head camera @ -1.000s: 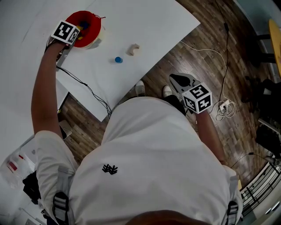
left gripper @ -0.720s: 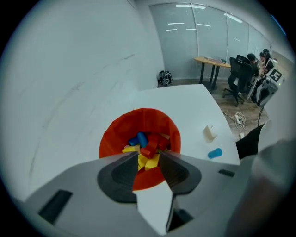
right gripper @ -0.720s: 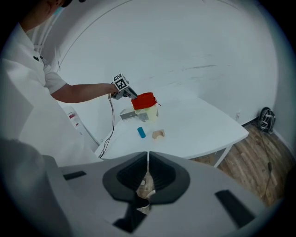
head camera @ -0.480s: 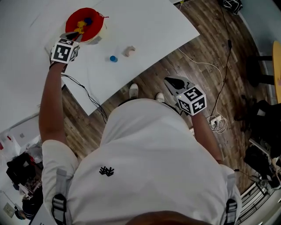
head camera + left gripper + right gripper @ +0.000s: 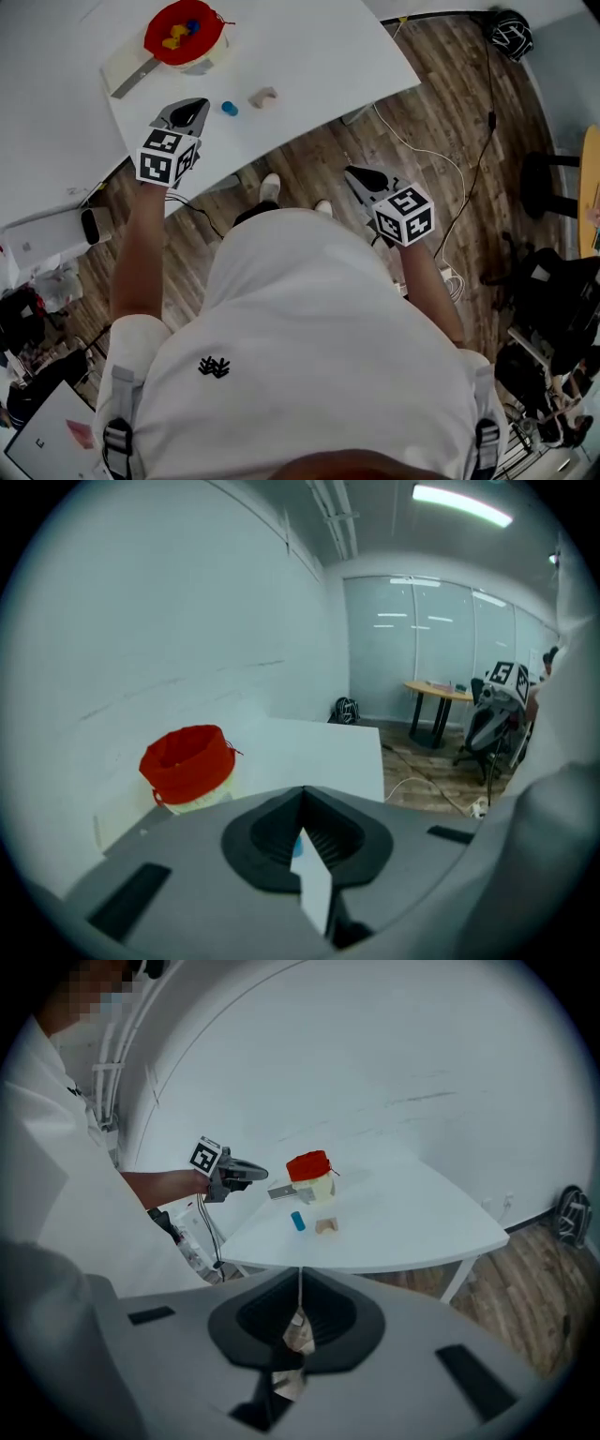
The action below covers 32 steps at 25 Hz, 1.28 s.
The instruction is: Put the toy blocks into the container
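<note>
Red container (image 5: 183, 33), at the far left of the white worktop (image 5: 309, 47), with yellow and blue toy blocks (image 5: 173, 39) inside. Below it, the left claw (image 5: 197, 105) hovers over the worktop, its jaws just closed fully together with nothing between them. To its right lie a blue block (image 5: 229, 109) and a tan block (image 5: 263, 97), side by side but apart, both outside the container; further right, the right claw (image 5: 352, 173), jaws together and empty, is off the worktop above the wood floor (image 5: 450, 112).

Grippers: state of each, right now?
Left gripper: closed, jaws have just shut, nothing between them.
Right gripper: closed, empty.
</note>
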Motion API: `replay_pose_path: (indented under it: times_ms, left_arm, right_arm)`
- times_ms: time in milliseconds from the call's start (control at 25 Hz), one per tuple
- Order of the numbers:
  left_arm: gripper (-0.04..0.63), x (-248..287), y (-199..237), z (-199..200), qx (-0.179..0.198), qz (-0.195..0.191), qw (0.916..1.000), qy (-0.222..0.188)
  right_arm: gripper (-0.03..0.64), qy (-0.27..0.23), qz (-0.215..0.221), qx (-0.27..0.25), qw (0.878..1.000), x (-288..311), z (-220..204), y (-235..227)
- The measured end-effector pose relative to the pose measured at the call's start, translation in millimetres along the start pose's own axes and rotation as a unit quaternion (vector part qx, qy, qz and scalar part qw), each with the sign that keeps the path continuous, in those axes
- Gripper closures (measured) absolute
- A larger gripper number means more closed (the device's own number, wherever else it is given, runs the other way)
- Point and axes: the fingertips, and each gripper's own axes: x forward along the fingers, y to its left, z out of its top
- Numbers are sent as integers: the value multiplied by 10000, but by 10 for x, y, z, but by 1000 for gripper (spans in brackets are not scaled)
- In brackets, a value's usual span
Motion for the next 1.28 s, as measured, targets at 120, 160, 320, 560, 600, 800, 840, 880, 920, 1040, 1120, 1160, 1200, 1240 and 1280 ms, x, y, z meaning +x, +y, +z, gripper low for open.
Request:
replay_pose_path:
  times_ms: [120, 160, 320, 560, 600, 800, 840, 880, 920, 1040, 1120, 1160, 1200, 1240, 1280]
  left_arm:
    - [589, -33, -457, -160, -520, -148, 9984, -161]
    - [589, -31, -584, -220, -615, -168, 9978, -161]
    - [589, -17, -983, -365, -927, -211, 9952, -233]
    - [589, 22, -1374, -501, -1177, -149, 9925, -294]
    - [589, 38, -1397, -528, -1215, -91, 9921, -285]
    - [588, 134, -1353, -706, -1297, 217, 9913, -48]
    - [588, 150, -1320, -738, -1297, 280, 9912, -6]
    - [588, 164, -1278, -766, -1307, 349, 9908, 19]
    - [588, 180, -1223, -789, -1324, 424, 9903, 36]
    - [525, 241, -1020, -846, -1480, 598, 9872, 44]
    - [491, 289, -886, -893, -1600, 694, 9847, 52]
    - [476, 315, -818, -922, -1625, 751, 9838, 72]
    - [469, 339, -754, -951, -1638, 803, 9832, 95]
    - [465, 364, -695, -978, -1650, 840, 9826, 117]
    - [458, 390, -640, -1002, -1658, 863, 9823, 139]
  right_arm:
    - [604, 28, 105, -41, 9999, -75, -119, -25]
    - [604, 37, 143, -47, 9999, -96, -153, -24]
    - [604, 82, 236, -125, 9996, -179, -261, -35]
    - [604, 117, 280, -67, 9995, -319, -433, -73]
    - [604, 147, 277, -63, 9995, -335, -468, -85]
    - [604, 177, 233, 31, 9996, -399, -539, -133]
    - [604, 187, 215, 35, 9996, -403, -542, -140]
    - [604, 198, 197, 35, 9996, -404, -539, -147]
    - [604, 202, 177, 36, 9996, -400, -527, -156]
    - [604, 187, 107, 60, 9997, -361, -465, -184]
    - [604, 189, 56, 76, 9998, -324, -425, -192]
    - [604, 190, 31, 84, 9998, -306, -400, -193]
    - [604, 186, 7, 97, 9998, -289, -372, -188]
    - [604, 179, -16, 112, 9998, -275, -345, -183]
    - [604, 172, -40, 129, 9998, -261, -321, -179]
